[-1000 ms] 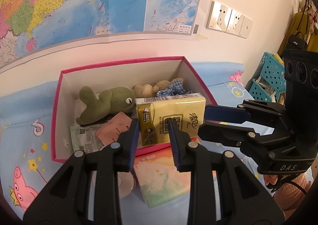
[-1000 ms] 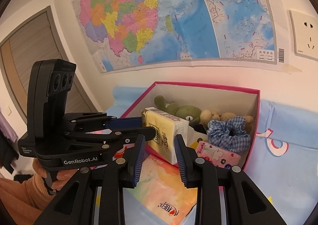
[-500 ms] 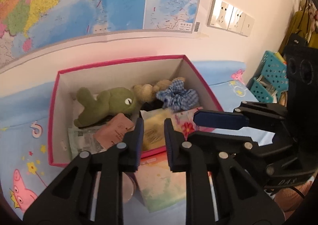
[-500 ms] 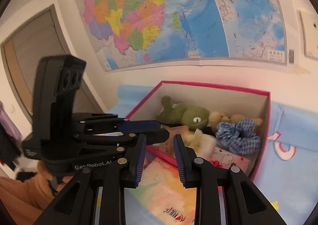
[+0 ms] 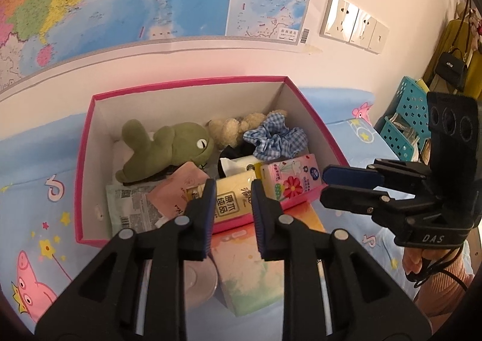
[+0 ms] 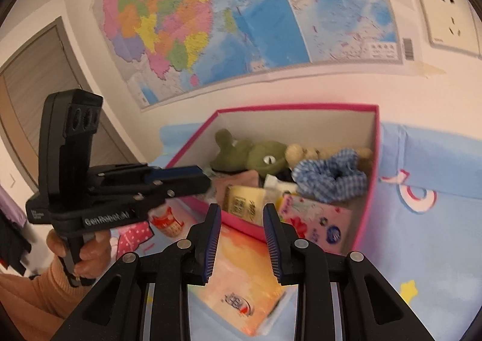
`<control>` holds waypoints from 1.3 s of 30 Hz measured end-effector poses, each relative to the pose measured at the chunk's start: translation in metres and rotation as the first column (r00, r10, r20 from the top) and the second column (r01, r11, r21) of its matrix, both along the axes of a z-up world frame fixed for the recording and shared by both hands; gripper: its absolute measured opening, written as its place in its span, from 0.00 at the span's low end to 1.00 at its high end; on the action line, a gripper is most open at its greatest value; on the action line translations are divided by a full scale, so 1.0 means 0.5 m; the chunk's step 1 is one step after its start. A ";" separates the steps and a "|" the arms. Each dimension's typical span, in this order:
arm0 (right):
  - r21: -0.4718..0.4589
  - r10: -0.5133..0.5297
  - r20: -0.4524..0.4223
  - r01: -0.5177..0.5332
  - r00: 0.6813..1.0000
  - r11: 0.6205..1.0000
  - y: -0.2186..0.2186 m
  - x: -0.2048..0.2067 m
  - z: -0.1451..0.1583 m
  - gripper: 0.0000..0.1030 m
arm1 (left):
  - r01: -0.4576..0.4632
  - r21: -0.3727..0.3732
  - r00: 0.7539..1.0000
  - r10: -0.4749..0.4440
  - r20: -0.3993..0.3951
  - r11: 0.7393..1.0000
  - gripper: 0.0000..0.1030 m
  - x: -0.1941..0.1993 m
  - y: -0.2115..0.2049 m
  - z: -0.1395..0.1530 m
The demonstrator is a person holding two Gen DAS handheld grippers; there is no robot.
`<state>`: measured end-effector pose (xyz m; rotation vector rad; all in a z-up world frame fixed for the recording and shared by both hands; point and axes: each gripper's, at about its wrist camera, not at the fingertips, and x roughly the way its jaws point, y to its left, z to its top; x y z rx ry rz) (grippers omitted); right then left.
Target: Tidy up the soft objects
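A pink-rimmed box [image 5: 85, 160] [image 6: 369, 190] holds a green plush toy [image 5: 168, 148] [image 6: 265, 155], a beige teddy [image 5: 229, 128], a blue checked scrunchie [image 5: 275, 140] [image 6: 328, 175], a yellow tissue pack [image 5: 233, 199] [image 6: 244, 201], a pink flowered tissue pack [image 5: 289, 179] [image 6: 313, 217] and flat sachets [image 5: 141, 208]. My left gripper [image 5: 233, 214] [image 6: 183, 179] is open and empty just in front of the box. My right gripper [image 6: 241, 238] [image 5: 340, 183] is open and empty to the right of it.
An orange-green tissue pack [image 5: 253, 268] [image 6: 241, 286] lies on the blue cartoon bedsheet [image 5: 39, 220] in front of the box. A round pinkish lid [image 5: 198, 283] lies beside it. Blue baskets [image 5: 403, 118] stand at the right. A map covers the wall behind.
The yellow tissue pack was held in my left gripper above the box's front edge. It now lies inside the box, and my left gripper has opened and drawn back.
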<state>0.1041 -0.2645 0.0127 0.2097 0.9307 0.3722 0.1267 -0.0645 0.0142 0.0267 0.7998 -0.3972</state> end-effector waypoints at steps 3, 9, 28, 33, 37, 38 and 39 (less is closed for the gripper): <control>0.002 0.001 -0.004 -0.001 1.000 1.000 -0.001 -0.011 -0.003 0.30 | 0.000 0.001 0.999 0.000 0.041 1.000 0.42 -0.022 0.003 0.009; -0.015 0.017 0.023 -0.017 1.000 1.000 0.015 -0.041 0.005 0.36 | -0.029 0.005 0.991 0.028 0.130 1.000 0.57 -0.080 0.018 0.027; -0.219 -0.056 0.193 0.098 0.980 0.971 0.094 -0.200 0.020 0.92 | -0.276 0.031 0.954 0.270 0.131 0.961 0.99 -0.223 0.073 -0.043; -0.223 -0.053 0.175 0.092 0.983 0.971 0.106 -0.224 0.015 0.93 | -0.298 0.039 0.948 0.291 0.127 0.954 0.99 -0.248 0.078 -0.056; -0.225 -0.040 0.156 0.075 0.987 0.971 0.119 -0.235 0.006 0.93 | -0.318 0.065 0.941 0.306 0.147 0.946 0.99 -0.262 0.076 -0.057; -0.223 -0.035 0.153 0.069 0.988 0.972 0.121 -0.237 0.004 0.93 | -0.327 0.072 0.937 0.313 0.155 0.942 0.99 -0.265 0.076 -0.059; -0.225 -0.032 0.149 0.065 0.988 0.972 0.122 -0.239 0.002 0.93 | -0.336 0.080 0.934 0.321 0.158 0.938 0.99 -0.268 0.078 -0.061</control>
